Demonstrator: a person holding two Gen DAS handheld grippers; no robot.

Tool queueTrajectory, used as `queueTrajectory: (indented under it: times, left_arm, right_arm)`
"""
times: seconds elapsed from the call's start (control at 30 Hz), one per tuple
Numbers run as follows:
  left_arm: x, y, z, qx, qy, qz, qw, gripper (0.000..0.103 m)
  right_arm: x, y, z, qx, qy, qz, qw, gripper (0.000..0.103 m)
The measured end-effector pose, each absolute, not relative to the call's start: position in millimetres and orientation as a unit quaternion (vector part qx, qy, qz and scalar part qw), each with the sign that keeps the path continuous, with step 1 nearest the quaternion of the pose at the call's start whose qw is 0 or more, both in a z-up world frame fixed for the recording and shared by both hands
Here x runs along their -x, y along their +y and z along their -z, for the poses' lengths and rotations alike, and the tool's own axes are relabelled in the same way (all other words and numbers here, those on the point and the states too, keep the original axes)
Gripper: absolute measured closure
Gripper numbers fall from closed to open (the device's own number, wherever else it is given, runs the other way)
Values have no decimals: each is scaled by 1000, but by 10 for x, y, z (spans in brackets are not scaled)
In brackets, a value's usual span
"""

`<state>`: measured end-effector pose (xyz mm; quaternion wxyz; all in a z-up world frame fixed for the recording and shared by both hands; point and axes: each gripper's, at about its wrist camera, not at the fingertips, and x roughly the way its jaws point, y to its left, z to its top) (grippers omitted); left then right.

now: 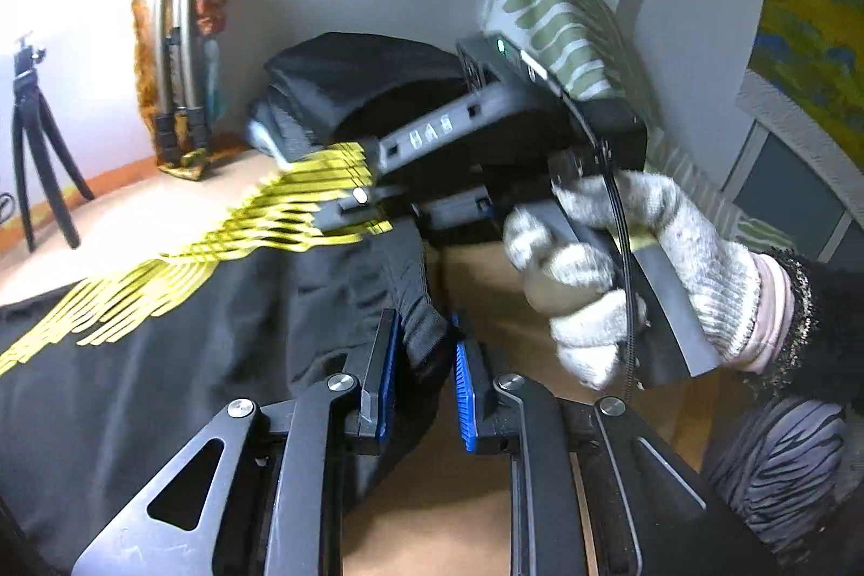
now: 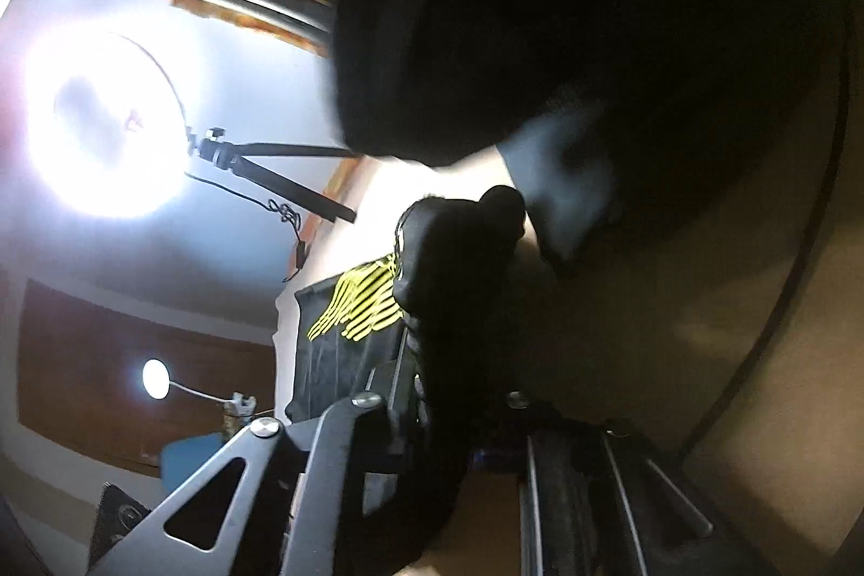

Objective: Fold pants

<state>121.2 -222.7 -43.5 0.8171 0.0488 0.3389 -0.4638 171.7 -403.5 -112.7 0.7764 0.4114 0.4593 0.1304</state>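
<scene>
Pale grey wall fills the upper part of the left wrist view, and a tan tabletop (image 1: 475, 511) runs below it. Against the wall at upper left leans a folded tripod bundle (image 1: 178, 52) wrapped in orange patterned cloth, with a small black tripod (image 1: 38, 144) standing at the far left edge.

Black pants (image 1: 162, 387) with a yellow striped print lie across the left and centre of the frame on the tabletop. At bottom centre, the left gripper (image 1: 424, 392) has its 2 blue-padded fingers (image 1: 465, 392) pinching a ridge of the black fabric between them. Above it, in the middle of the frame, the right gripper (image 1: 302, 144) reaches in from the right, held by a hand in a white knit glove (image 1: 621, 273); its tips are blurred against a lifted fold of the pants, so I cannot tell there whether they clamp it.

From the right wrist view, dark fabric (image 2: 567, 14) hangs over the upper right, and a bunched piece of it sits between the right gripper's fingers (image 2: 397, 392), which appear closed on it. A bright ring light (image 2: 108, 128) glares at left.
</scene>
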Motion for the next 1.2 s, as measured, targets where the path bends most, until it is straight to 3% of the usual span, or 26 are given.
queueTrajectory:
  times: [0.43, 0.9, 1.2]
  left_arm:
    - [-1229, -2294, 396, -33, 336, 472, 814, 86]
    - [-1324, -1278, -111, 23, 297, 425, 855, 86]
    - [-1366, -753, -78, 61, 292, 394, 869, 86]
  right_arm:
    - [-1678, -4078, 872, -345, 475, -76, 806, 95]
    - [-1884, -3418, 246, -298, 446, -121, 835, 95]
    - [-2225, -2648, 62, -250, 449, -139, 846, 95]
